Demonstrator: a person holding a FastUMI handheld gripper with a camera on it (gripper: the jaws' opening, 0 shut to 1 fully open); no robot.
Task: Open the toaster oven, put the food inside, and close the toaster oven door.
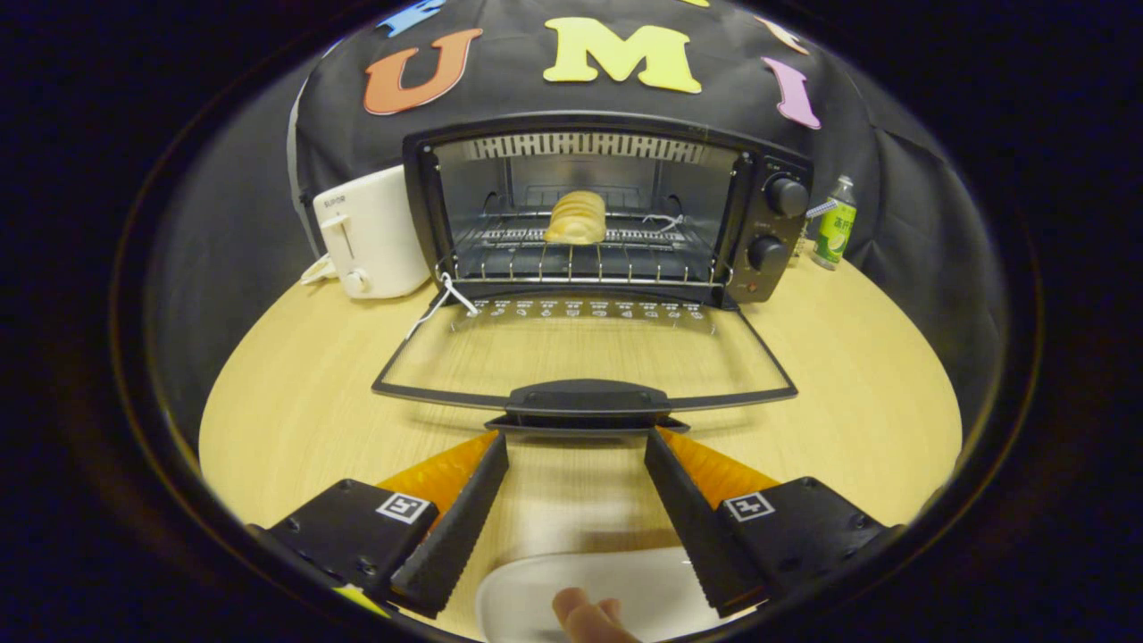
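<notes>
The black toaster oven (755,214) stands at the back of the table with its glass door (585,357) folded down flat toward me. A pale yellow bread roll (576,217) lies on the wire rack (589,254) inside the cavity. The door's black handle (585,397) sits just ahead of my fingertips. My gripper (576,442) is open, its ribbed black fingers (460,527) spread wide with nothing between them, the tips just under the handle's edge.
A white toaster (371,234) stands left of the oven and a green bottle (833,228) to its right. A white plate (589,589) lies below my fingers, with a person's fingertips (585,616) on it. Bare wooden table (848,375) spreads on both sides.
</notes>
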